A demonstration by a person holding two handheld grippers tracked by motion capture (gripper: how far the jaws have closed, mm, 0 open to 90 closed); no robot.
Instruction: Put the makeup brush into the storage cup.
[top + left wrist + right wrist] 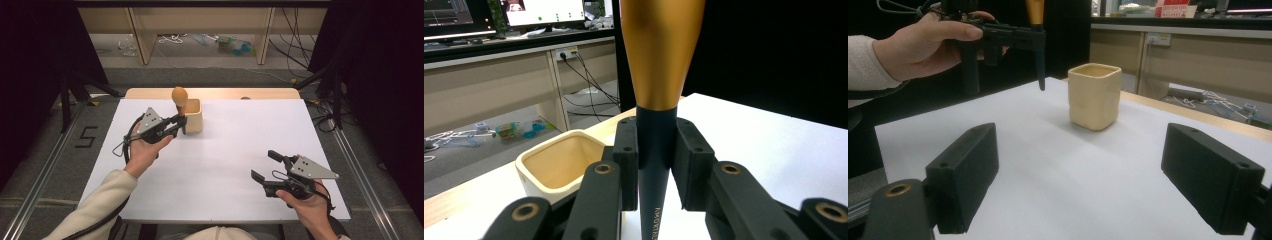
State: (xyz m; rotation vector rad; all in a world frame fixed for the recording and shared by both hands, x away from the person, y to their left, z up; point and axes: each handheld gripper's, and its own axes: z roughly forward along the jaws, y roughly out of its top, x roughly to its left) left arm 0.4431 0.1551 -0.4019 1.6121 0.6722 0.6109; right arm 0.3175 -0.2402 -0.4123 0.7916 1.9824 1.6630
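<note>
A person's left gripper [181, 121] holds a gold-and-black brush-like tool [180, 101] upright above the white surface [225, 150], its jaws clenched on the dark tapered handle just below the gold section. The tool's pointed lower end hangs clear of the surface, just beside the cream square cup [194, 115] and not yet inside it. The narrowing, smooth-looking handle may slide down through the grip if the clamp eases. If the tool is meant for the cup, a low approach could catch the tip on the rim and tip the light-looking cup. The left hand [150, 145] reaches forward with the forearm angled in from the lower left, gripper roughly level and pointing toward the cup. The right gripper [267, 166] rests low near the surface's near right edge, jaws spread wide and empty, aimed toward the cup.
</note>
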